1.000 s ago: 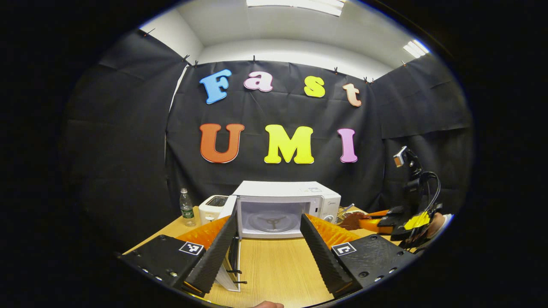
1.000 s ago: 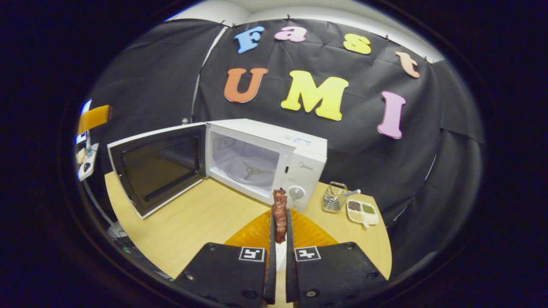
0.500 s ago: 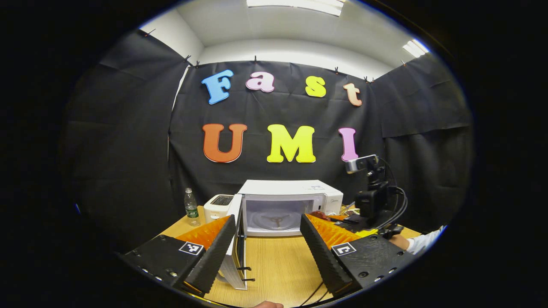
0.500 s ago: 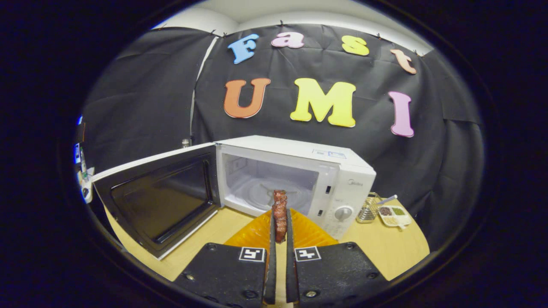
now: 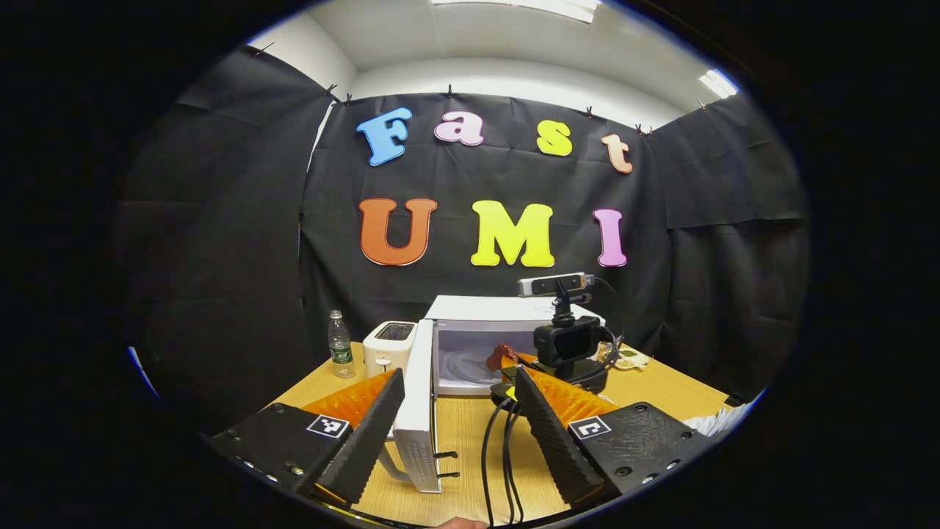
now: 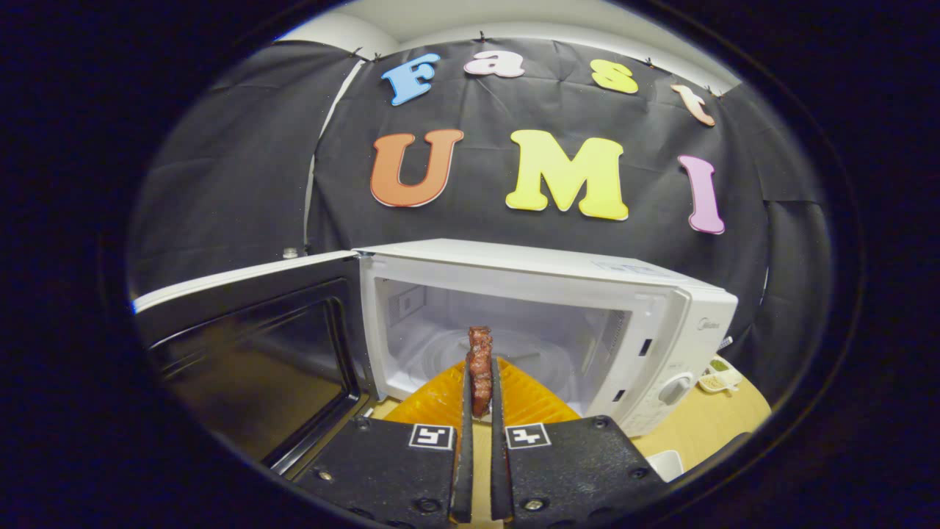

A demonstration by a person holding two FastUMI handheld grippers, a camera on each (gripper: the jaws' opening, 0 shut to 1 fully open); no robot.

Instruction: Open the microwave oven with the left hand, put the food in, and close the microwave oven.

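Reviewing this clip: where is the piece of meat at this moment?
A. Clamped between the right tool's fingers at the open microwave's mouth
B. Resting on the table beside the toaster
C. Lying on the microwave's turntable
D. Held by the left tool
A. In the right gripper view, the meat stands pinched between the right tool's fingers, in front of the microwave's open cavity.

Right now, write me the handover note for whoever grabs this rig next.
Left gripper: jaws open, empty, beside the edge of the open white microwave door.
Right gripper: shut on the reddish-brown piece of meat, held at the mouth of the white microwave oven.
Done: door open, food picked up.
Left: set food on the glass turntable, release, withdraw, close door with left.
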